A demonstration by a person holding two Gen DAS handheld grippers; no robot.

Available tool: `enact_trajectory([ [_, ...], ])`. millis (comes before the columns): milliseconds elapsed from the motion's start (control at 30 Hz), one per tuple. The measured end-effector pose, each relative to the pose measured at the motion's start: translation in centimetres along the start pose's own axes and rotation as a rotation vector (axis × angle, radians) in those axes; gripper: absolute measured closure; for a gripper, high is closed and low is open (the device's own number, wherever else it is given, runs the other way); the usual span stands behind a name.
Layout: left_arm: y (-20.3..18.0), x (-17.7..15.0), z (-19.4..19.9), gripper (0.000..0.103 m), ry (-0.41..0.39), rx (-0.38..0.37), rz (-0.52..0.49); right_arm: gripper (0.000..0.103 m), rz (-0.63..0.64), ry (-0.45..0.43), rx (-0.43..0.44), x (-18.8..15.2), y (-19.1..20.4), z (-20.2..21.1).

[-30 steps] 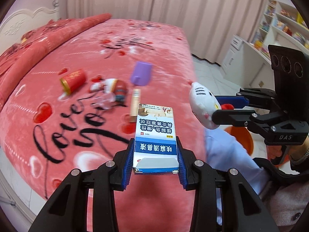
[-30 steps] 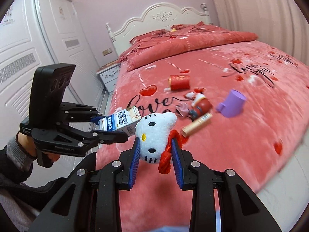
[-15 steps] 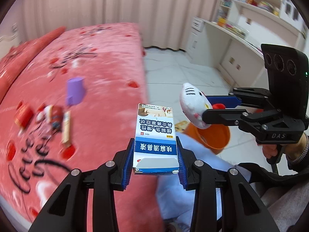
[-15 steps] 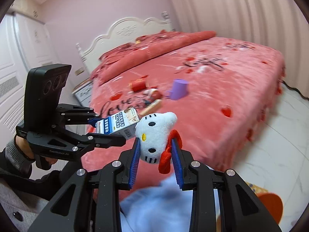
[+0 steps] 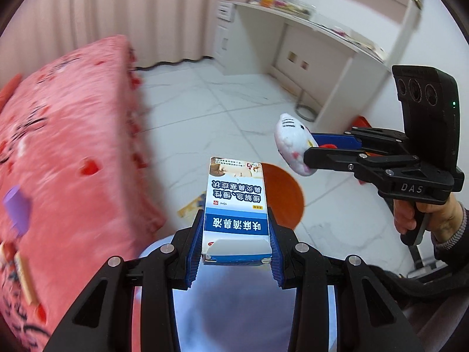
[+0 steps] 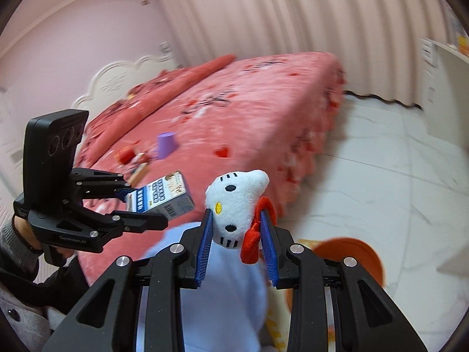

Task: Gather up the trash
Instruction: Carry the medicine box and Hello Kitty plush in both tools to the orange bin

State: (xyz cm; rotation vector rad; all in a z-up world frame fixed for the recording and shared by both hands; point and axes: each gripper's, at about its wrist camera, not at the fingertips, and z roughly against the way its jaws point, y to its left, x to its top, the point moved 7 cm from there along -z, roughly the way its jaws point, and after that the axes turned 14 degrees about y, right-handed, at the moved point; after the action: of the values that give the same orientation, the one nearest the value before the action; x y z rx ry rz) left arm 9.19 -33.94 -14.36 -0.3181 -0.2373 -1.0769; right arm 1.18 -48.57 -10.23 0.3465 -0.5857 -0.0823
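Observation:
My left gripper point(image 5: 236, 246) is shut on a blue and white medicine box point(image 5: 236, 202), held above the floor beside the bed; the same box point(image 6: 164, 193) shows in the right wrist view. My right gripper point(image 6: 236, 240) is shut on a white cat plush head with a red bow point(image 6: 234, 205), and that plush point(image 5: 293, 143) hangs at the right in the left wrist view. An orange bin point(image 5: 284, 196) stands on the floor just beyond the box, and its rim point(image 6: 348, 249) shows low behind the right gripper.
The pink bed point(image 5: 58, 152) fills the left, still carrying a purple cup point(image 6: 166, 144), a red can point(image 6: 126, 155) and other small litter. A white desk with shelves point(image 5: 319, 44) lines the far wall. A paper scrap point(image 5: 190, 208) lies on the white tiled floor.
Both grippers have swung away from the bed toward the floor, keeping hold of the box and the plush. The orange bin has come into view below them.

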Motion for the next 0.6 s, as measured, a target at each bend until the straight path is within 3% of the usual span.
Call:
enact_trajectory([
  [300,-4.3,4.3,-7.0,0.063,0.093,-0.081,-0.113,0.071,-0.178,0.0,-0.07,-3.5,-9.1,0.8],
  [600,-5.8,6.3,-12.3,0.063,0.179,-0.131,-0.153,0.071,-0.294,0.038,-0.091,-6.3,-14.9,-0.9],
])
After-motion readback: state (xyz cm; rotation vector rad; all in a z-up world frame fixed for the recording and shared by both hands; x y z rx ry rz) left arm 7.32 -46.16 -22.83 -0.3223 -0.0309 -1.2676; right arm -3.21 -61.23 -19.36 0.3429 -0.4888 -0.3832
